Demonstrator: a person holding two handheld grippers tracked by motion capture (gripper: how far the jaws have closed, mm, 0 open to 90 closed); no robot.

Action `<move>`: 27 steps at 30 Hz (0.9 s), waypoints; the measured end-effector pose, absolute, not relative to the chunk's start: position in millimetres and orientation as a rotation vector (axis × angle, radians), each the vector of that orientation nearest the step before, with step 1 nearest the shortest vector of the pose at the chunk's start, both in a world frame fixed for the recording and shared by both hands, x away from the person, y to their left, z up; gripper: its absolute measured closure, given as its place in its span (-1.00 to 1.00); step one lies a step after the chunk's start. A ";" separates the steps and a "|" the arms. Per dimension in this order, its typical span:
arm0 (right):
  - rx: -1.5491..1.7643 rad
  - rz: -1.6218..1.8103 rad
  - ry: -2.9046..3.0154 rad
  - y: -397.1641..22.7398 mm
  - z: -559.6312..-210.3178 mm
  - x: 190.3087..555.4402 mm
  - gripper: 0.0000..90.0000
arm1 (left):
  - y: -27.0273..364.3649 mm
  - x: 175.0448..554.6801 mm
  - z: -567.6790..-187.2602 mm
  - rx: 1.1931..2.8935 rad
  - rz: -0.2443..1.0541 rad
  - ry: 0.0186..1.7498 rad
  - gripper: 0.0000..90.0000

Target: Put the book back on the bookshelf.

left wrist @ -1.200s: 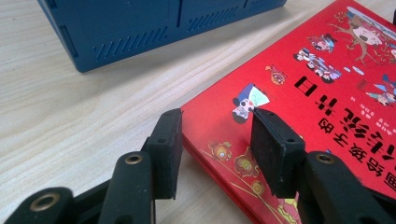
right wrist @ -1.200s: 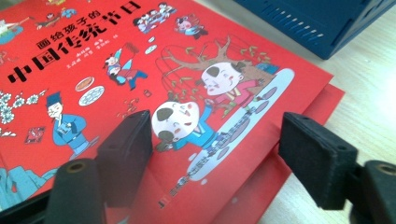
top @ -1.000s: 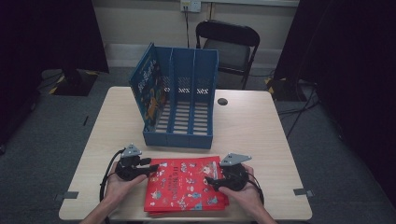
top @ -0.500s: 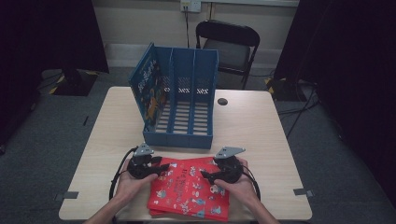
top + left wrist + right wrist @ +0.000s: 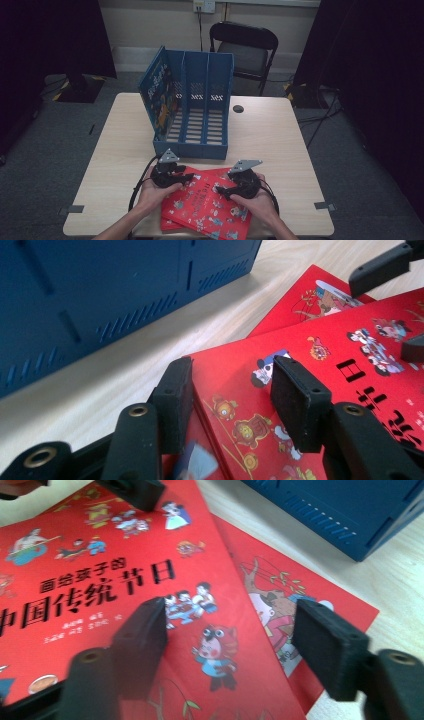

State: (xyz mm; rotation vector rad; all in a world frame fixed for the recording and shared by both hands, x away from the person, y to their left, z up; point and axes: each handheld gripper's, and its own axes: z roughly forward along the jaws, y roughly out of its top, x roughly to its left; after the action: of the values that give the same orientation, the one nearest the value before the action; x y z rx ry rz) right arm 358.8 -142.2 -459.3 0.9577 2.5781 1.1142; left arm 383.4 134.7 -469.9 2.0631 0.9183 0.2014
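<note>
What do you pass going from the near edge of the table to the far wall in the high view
Red books → blue file rack → small dark round thing on the table → black chair → wall socket.

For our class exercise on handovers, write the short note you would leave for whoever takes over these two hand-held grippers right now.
Left gripper: jaws open, straddling the near-left corner of the top red book, not clamped on it.
Right gripper: jaws have just been closing, with the top book's right edge between them; the pads are not pressing yet.
Things: two red picture books are stacked askew at the table's near edge, and the lower red book peeks out underneath. The blue file rack stands behind them, with one blue book already in its left slot.
Done: one book filed.
Left: probably grip the top red book, stand it in a free slot, then repeat with the lower one.
</note>
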 end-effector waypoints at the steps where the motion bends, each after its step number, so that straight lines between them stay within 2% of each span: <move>1: 0.955 1.118 2.581 -142.1 -459.1 358.2 -0.22 | 132.3 384.7 -470.3 2.058 0.202 0.918 0.15; 5: 0.927 1.128 2.586 -139.7 -457.9 356.3 -0.02 | 121.7 389.3 -471.8 2.045 0.198 0.898 0.15; 11: 0.921 1.115 2.589 -135.0 -457.8 357.4 -0.10 | 111.8 395.4 -471.3 2.060 0.192 0.871 0.15; 17: 0.938 1.103 2.612 -135.8 -456.7 358.9 -0.09 | 124.0 386.6 -472.0 2.044 0.128 0.892 0.18; 22: 0.944 1.116 2.617 -137.0 -457.4 359.9 -0.09 | 131.8 373.2 -470.3 2.070 0.125 0.877 0.17; 27: 0.929 1.113 2.625 -137.1 -457.1 360.9 -0.10 | 127.5 376.5 -469.9 2.081 0.132 0.870 0.18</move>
State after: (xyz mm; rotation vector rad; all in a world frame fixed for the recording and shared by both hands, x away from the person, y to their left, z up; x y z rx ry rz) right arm 360.9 -137.1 -457.1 0.9293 2.6251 1.1127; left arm 376.5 127.5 -469.9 2.0808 0.8704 0.1322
